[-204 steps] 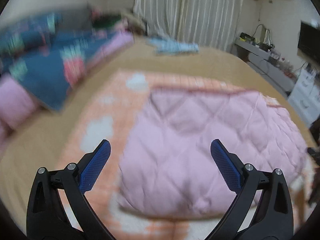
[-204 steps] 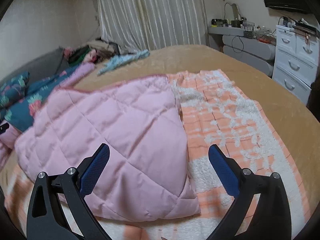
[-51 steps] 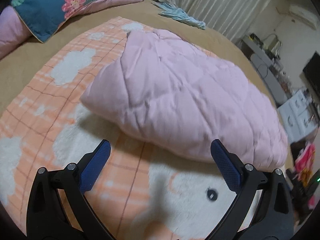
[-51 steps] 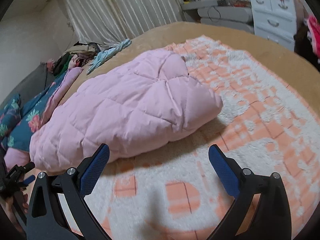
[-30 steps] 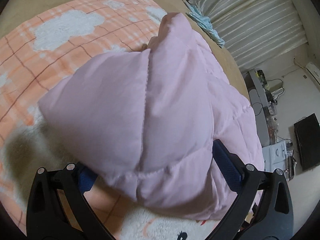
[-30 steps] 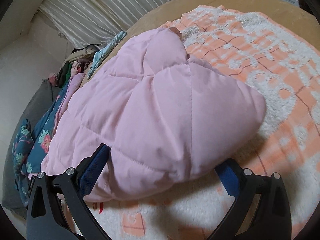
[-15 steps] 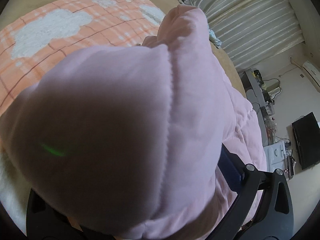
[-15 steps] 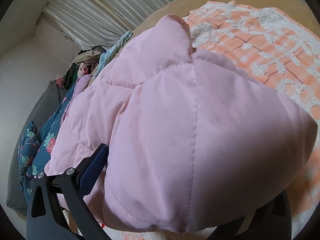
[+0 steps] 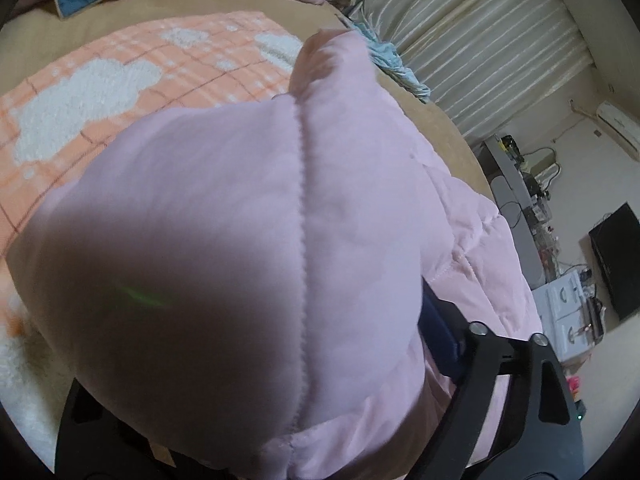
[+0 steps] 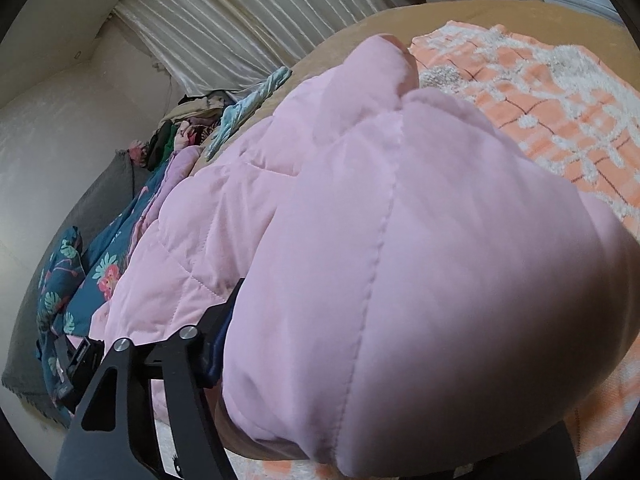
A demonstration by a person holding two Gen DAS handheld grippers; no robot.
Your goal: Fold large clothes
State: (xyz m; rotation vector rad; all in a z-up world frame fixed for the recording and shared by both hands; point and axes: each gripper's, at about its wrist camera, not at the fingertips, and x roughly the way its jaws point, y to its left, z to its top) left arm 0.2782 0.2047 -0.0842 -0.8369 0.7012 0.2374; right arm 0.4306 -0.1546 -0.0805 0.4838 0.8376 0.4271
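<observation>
Left tool closing on pink quilted coat | right tool likewise | monitor left-view only

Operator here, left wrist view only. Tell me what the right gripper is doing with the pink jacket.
Observer: The right gripper has a corner of the jacket between its jaws, which are closing.
Operator: Report what lies beyond that gripper, on its left.
Observer: A blue floral quilt lies past the jacket, partly on a grey blanket.
Operator: Give me the far end of the bed from there.
Observer: A pile of mixed clothes sits below the curtain.
</observation>
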